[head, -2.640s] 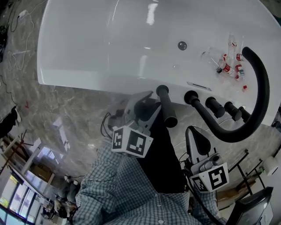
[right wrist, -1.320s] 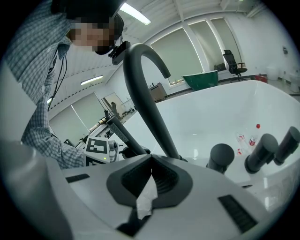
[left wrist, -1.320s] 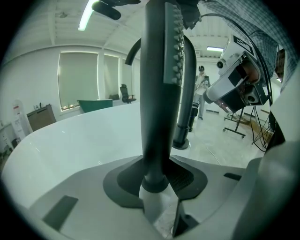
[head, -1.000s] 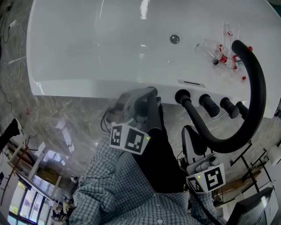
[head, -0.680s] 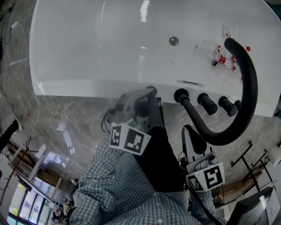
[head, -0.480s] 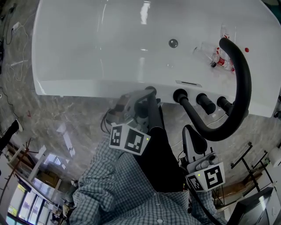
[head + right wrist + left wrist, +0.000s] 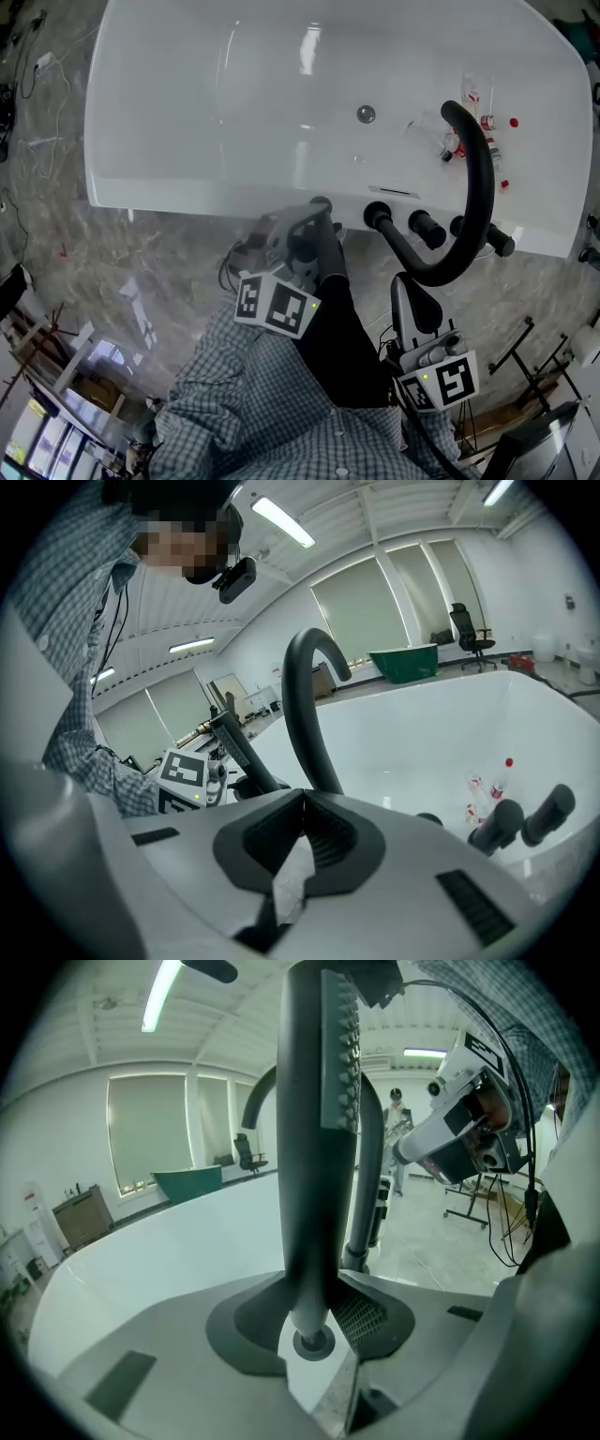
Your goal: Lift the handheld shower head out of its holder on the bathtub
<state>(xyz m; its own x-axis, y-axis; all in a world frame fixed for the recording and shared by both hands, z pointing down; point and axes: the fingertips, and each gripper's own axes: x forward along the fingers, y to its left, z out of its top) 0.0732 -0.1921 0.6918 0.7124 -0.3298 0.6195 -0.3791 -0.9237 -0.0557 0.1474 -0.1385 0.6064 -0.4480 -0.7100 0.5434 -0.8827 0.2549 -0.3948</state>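
Observation:
The dark handheld shower head (image 7: pixel 327 249) stands at the near rim of the white bathtub (image 7: pixel 234 103), its lower end at the small round holder (image 7: pixel 321 202). My left gripper (image 7: pixel 314 223) is shut on its handle. In the left gripper view the handle (image 7: pixel 314 1176) runs upright between the jaws, nozzles (image 7: pixel 348 1049) facing right, and my left gripper (image 7: pixel 314 1286) clamps it. My right gripper (image 7: pixel 413 289) hangs below the rim, apart from everything. In its own view my right gripper (image 7: pixel 301 803) is shut with nothing in it, and the shower head (image 7: pixel 242 747) shows to the left.
A black curved faucet spout (image 7: pixel 472 192) arches over the rim, with black knobs (image 7: pixel 427 228) beside it. Several small bottles (image 7: pixel 476 131) lie in the tub. The marble floor (image 7: pixel 141 272) lies to the left. The spout (image 7: pixel 305 705) rises just ahead of my right gripper.
My left gripper went from beside the shower head to shut on its handle. Over the last second it keeps that hold while the head view drifts; the right gripper stays put.

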